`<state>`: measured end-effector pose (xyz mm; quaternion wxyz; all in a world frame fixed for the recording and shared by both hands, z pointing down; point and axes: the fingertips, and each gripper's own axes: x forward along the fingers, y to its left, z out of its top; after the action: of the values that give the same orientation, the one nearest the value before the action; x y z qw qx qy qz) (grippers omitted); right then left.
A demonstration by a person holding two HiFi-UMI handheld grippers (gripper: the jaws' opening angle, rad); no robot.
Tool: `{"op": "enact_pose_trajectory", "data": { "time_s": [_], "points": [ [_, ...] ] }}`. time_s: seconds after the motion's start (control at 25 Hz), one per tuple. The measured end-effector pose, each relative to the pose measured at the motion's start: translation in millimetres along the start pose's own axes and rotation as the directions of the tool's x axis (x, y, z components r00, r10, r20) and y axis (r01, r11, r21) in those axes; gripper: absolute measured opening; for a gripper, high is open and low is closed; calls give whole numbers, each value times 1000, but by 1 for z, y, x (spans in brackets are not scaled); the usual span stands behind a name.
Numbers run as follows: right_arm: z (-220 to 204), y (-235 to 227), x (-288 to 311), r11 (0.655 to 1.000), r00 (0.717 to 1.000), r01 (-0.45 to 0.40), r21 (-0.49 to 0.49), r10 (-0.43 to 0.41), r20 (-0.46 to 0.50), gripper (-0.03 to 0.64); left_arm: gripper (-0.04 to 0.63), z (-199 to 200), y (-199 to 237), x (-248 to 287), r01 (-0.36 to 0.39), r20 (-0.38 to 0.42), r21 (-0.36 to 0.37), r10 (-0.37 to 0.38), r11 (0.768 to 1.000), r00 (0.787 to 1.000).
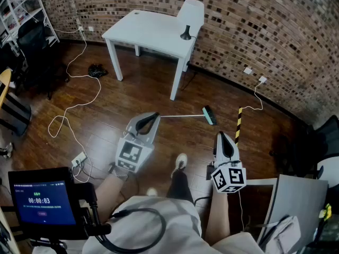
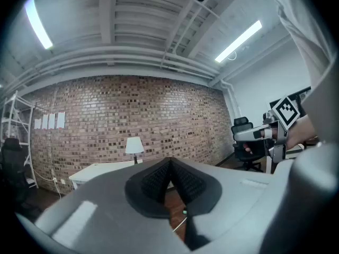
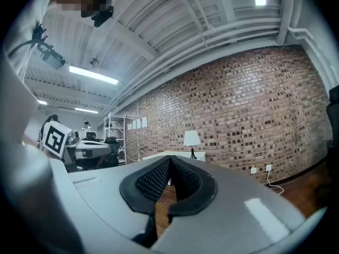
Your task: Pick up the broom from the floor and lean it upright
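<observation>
The broom (image 1: pixel 183 116) lies flat on the wooden floor, its thin silver handle running left to right and its teal and black head (image 1: pixel 210 115) at the right end. My left gripper (image 1: pixel 154 116) is held level above the floor, over the handle's left end in the head view, its pads closed together with nothing between them (image 2: pixel 170 162). My right gripper (image 1: pixel 221 135) hovers lower right of the broom head, also shut and empty (image 3: pixel 169 159). Neither gripper touches the broom.
A white table (image 1: pixel 148 33) with a lamp (image 1: pixel 190 15) stands against the brick wall beyond the broom. A yellow and black striped bar (image 1: pixel 238 125) lies right of the broom head. Cables and a power strip (image 1: pixel 79 159) trail at left. An office chair (image 1: pixel 323 142) is at right.
</observation>
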<state>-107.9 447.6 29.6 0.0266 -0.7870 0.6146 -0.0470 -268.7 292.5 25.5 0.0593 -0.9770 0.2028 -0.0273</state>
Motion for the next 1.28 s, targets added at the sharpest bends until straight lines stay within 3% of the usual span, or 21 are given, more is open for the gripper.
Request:
{"op": "enact_pose_trajectory", "data": {
  "time_s": [0.24, 0.52, 0.88, 1.04, 1.28],
  "points": [
    [-11, -31, 40, 1000, 999, -25, 12, 26, -20, 14, 0, -11, 15, 41, -34, -15, 0, 34, 999, 999],
    [-15, -86, 108, 998, 997, -69, 8, 69, -37, 14, 2, -12, 26, 118, -54, -19, 48, 55, 997, 998],
    [10, -161, 201, 989, 991, -130, -65, 127, -48, 14, 2, -6, 46, 232, -115, -25, 13, 116, 993, 993],
    [21, -191, 232, 982, 984, -172, -80, 167, -62, 14, 2, -4, 42, 275, -105, -32, 36, 106, 994, 994],
    [28, -214, 262, 985, 988, -144, -90, 139, -62, 14, 2, -9, 75, 298, -145, -51, 16, 146, 989, 988]
  ]
}}
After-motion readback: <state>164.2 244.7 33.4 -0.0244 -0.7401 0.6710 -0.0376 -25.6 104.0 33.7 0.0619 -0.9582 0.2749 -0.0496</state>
